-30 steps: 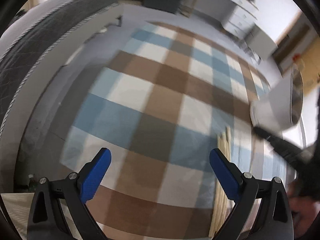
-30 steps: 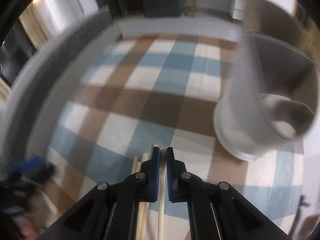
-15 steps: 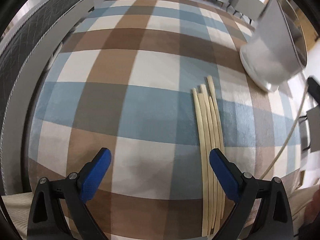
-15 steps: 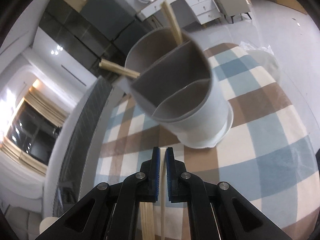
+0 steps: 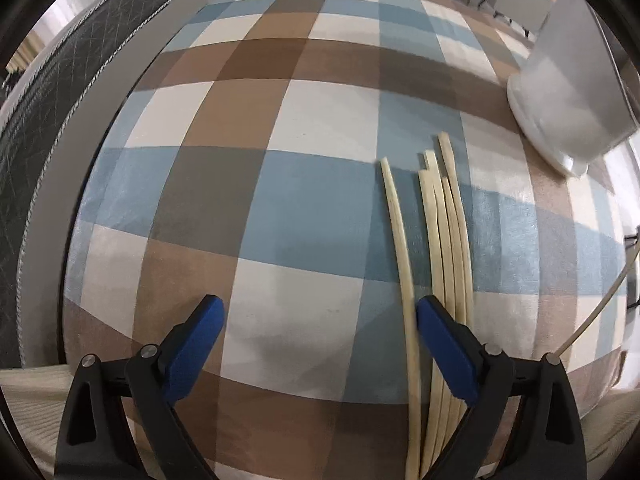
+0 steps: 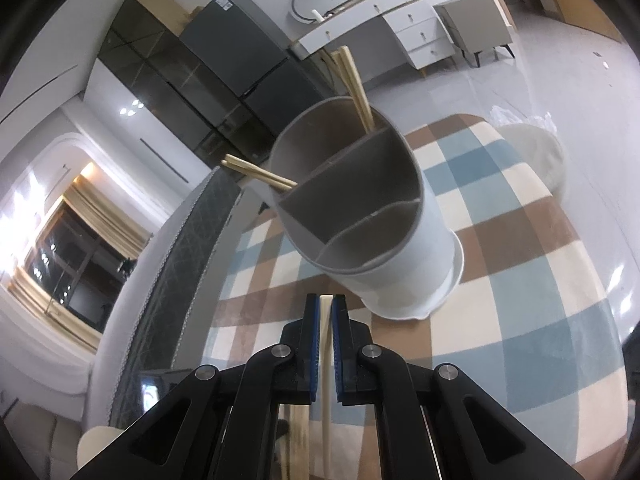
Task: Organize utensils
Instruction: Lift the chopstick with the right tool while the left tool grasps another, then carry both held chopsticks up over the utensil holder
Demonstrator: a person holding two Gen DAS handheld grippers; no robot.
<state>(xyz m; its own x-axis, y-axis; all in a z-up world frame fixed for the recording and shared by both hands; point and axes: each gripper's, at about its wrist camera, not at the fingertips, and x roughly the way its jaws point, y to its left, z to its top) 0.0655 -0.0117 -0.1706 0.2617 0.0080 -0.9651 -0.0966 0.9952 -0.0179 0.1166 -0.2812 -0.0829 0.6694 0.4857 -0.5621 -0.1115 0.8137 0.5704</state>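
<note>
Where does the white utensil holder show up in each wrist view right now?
Left wrist: the utensil holder sits at the upper right edge, only its outer wall and base showing, beyond the loose chopsticks.
Right wrist: it fills the centre, seen from above with its dividers and four chopsticks inside.
Shared landmark: the checked tablecloth under it.

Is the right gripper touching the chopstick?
Touching. The right wrist view shows the right gripper shut on a pale chopstick, its blue fingers pressed against both sides with no gap, just short of the white holder.
</note>
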